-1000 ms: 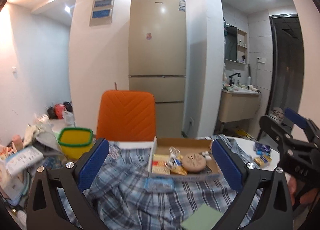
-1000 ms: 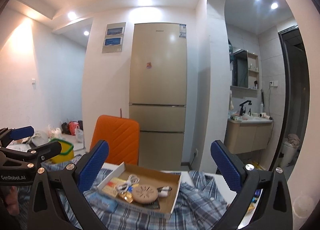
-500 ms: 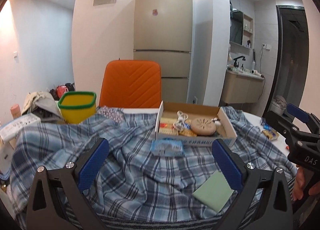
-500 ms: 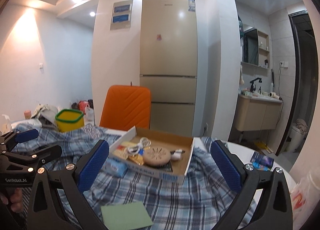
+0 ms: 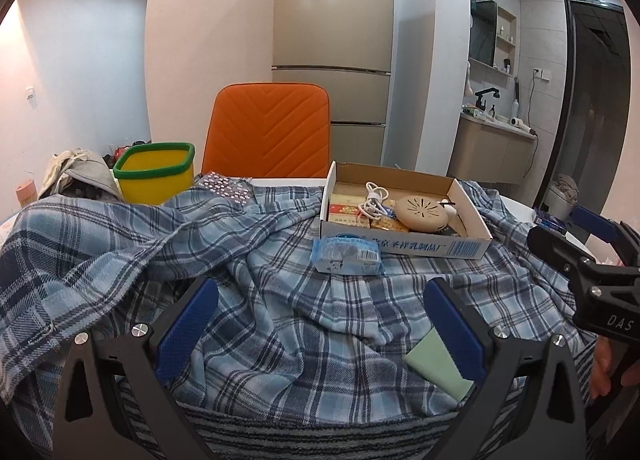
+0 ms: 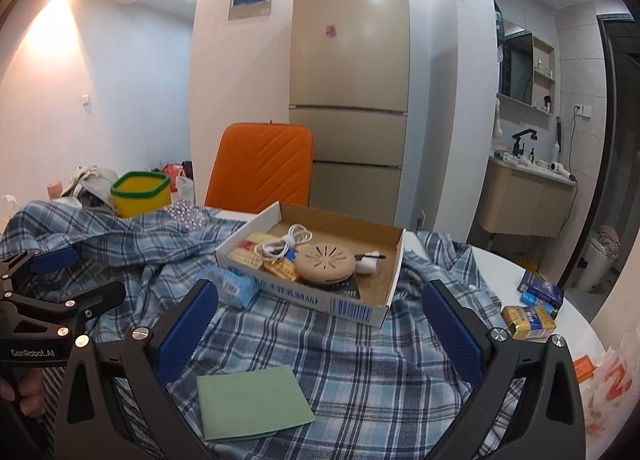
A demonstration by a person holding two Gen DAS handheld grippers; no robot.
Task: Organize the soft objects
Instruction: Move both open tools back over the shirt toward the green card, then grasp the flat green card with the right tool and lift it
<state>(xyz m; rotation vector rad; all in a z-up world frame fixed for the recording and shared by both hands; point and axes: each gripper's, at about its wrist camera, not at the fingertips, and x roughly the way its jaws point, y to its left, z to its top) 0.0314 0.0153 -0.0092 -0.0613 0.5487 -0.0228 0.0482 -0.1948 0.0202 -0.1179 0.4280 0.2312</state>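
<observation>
A: Step? One blue plaid shirt [image 5: 280, 300] rumpled across the table, not yet gripped; approach stage, I'd judge.

B: Grippers?

A: Left gripper [image 5: 320, 336] and right gripper [image 6: 320, 334] both spread wide, empty, above it. Next: clear one cardboard box [image 6: 394, 256], one green pad [image 6: 252, 400], one tissue pack [image 5: 346, 256].

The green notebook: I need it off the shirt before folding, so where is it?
The green notebook lies on the plaid shirt, nearest the cameras, in front of the cardboard box; lower right in the left wrist view.
</observation>
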